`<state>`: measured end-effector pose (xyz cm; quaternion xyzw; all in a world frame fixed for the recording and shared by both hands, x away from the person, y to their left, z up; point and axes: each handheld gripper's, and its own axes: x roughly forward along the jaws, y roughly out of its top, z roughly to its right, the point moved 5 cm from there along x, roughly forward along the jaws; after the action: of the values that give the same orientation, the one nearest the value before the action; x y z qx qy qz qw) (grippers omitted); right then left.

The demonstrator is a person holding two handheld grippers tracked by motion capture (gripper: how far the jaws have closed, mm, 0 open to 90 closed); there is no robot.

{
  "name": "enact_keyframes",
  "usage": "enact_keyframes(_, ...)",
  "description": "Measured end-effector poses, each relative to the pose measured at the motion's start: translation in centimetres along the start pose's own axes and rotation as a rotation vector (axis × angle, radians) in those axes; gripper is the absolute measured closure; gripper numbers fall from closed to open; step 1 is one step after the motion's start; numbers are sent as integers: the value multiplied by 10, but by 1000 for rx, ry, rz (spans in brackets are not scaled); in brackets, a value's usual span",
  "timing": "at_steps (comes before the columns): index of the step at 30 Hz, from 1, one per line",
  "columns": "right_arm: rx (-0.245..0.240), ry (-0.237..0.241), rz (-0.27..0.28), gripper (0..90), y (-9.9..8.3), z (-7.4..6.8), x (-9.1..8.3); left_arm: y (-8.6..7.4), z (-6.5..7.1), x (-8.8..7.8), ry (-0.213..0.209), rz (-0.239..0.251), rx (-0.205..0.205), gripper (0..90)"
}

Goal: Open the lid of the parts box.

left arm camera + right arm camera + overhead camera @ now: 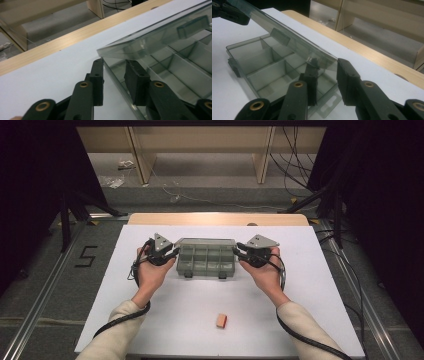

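Note:
A smoky clear compartment box (206,257) lies on the white board (300,310), its lid (287,32) raised at a tilt over the empty cells. My left gripper (175,254) is at the box's left end. Its jaws (115,62) stand apart astride the side wall (120,85), just below the lid's corner (112,51), and neither pad presses on it. My right gripper (239,251) is at the right end. One of its jaws (328,61) sits under the lid's corner and the other outside it, with a gap on both sides.
A small orange-pink block (221,320) lies on the board near the front edge. The wooden table edge (215,219) runs behind the board. Beyond it are floor, cables and wooden shelf legs (142,162). Dark stands flank both sides.

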<state>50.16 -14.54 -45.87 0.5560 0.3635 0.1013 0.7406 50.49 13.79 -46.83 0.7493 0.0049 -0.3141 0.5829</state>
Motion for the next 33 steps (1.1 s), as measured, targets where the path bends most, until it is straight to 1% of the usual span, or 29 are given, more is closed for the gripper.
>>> enact_keyframes(1, 0, -6, 5, 720, 1, 0, 1, 3, 0, -1, -3, 25, 19, 679)
enact_keyframes(2, 0, -6, 5, 720, 1, 0, 1, 3, 0, -1, -3, 25, 19, 687)
enact_keyframes(3, 2, -11, 9, 723, 1, 0, 1, 4, 0, -1, -1, 38, 26, 687)
enact_keyframes(4, -2, -20, 18, 731, 3, 1, 2, 6, 0, -1, -2, 53, 27, 721)
enact_keyframes(5, -2, -20, 18, 731, 3, 1, 2, 7, 1, -1, -3, 68, 26, 721)
enact_keyframes(6, 0, -24, 22, 737, 4, 1, 2, 8, 1, -1, 0, 76, 28, 740)
enact_keyframes(10, -13, -46, 40, 757, 7, 2, 1, 13, 3, -1, 18, 102, 55, 792)
enact_keyframes(13, -26, -67, 51, 773, 10, 2, 2, 16, 3, -1, 36, 118, 64, 805)
enact_keyframes(16, -41, -90, 62, 788, 12, 3, 2, 18, 2, 0, 48, 121, 88, 809)
enact_keyframes(19, -48, -106, 66, 799, 14, 3, 3, 19, 1, 2, 54, 124, 90, 822)
enact_keyframes(21, -42, -115, 73, 806, 15, 4, 4, 20, 0, 2, 57, 130, 83, 825)
enact_keyframes(25, -32, -132, 78, 815, 19, 6, 6, 24, -1, 4, 70, 130, 83, 832)
enact_keyframes(27, -28, -137, 79, 819, 22, 8, 7, 25, -1, 5, 72, 135, 70, 828)
enact_keyframes(33, -21, -143, 75, 824, 26, 11, 10, 29, -3, 8, 83, 135, 68, 831)
